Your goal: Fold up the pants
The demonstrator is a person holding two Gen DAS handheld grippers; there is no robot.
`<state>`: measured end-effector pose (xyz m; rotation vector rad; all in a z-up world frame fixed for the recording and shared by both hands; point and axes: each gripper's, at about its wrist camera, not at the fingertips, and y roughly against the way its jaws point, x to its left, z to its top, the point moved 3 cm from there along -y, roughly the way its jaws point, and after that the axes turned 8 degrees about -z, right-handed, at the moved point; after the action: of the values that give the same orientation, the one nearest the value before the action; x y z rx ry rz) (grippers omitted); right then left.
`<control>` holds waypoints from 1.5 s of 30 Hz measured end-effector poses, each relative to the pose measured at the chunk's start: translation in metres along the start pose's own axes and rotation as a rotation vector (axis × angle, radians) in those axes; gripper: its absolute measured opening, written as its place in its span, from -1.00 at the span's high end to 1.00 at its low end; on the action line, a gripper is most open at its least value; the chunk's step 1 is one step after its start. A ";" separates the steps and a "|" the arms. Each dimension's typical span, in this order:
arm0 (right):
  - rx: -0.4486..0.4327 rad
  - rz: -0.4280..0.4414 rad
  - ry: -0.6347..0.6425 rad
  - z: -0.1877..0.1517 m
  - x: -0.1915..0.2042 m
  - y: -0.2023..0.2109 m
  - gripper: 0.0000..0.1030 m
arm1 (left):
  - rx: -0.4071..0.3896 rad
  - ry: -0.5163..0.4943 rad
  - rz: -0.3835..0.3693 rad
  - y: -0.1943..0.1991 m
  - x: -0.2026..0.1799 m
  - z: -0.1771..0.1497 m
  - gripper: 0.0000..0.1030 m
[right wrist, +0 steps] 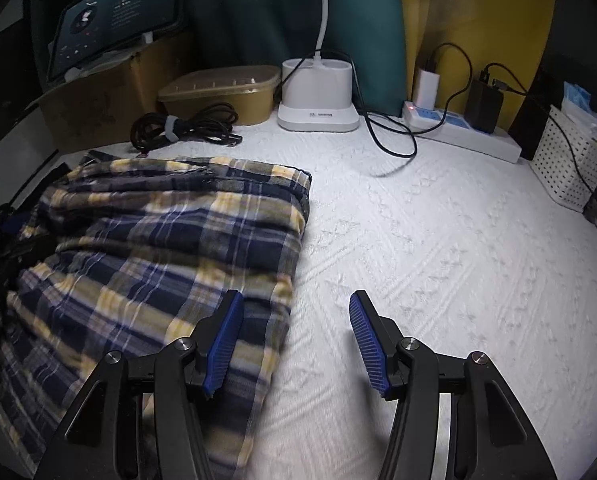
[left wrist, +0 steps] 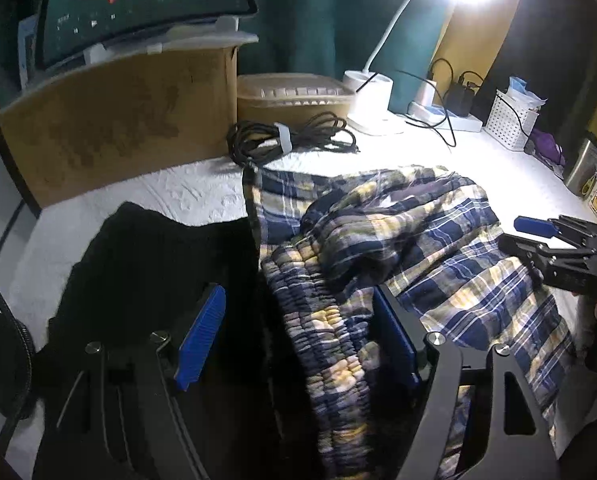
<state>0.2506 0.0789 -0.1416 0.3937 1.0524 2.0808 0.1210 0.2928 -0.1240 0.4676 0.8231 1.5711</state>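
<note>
Blue, yellow and white plaid pants lie bunched on the white textured cover. Their elastic waistband runs toward the camera. My left gripper stands open and wide, the waistband between its blue pads without being pressed. Its left pad hangs over a black garment. In the right wrist view the pants fill the left side. My right gripper is open at their right edge, its left pad over the cloth and its right pad over bare cover. The right gripper also shows above the pants' right side.
At the back stand a cardboard box with a monitor on it, a coiled black cable, a lidded plastic container, a white lamp base, a power strip with chargers, and a white perforated basket.
</note>
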 end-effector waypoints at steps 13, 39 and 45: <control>0.018 0.025 0.010 -0.046 0.017 0.027 -0.46 | 0.006 0.002 -0.019 0.019 -0.022 -0.028 -0.47; 0.005 -0.080 -0.036 -0.110 -0.025 0.069 -0.47 | -0.036 -0.021 0.072 0.050 -0.034 -0.057 -0.49; -0.043 -0.107 -0.095 -0.118 -0.049 0.093 -0.47 | -0.049 -0.073 0.026 0.058 -0.064 -0.059 -0.49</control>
<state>0.1707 -0.0577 -0.1376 0.4013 0.9507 1.9669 0.0514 0.2167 -0.1107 0.4988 0.7236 1.5856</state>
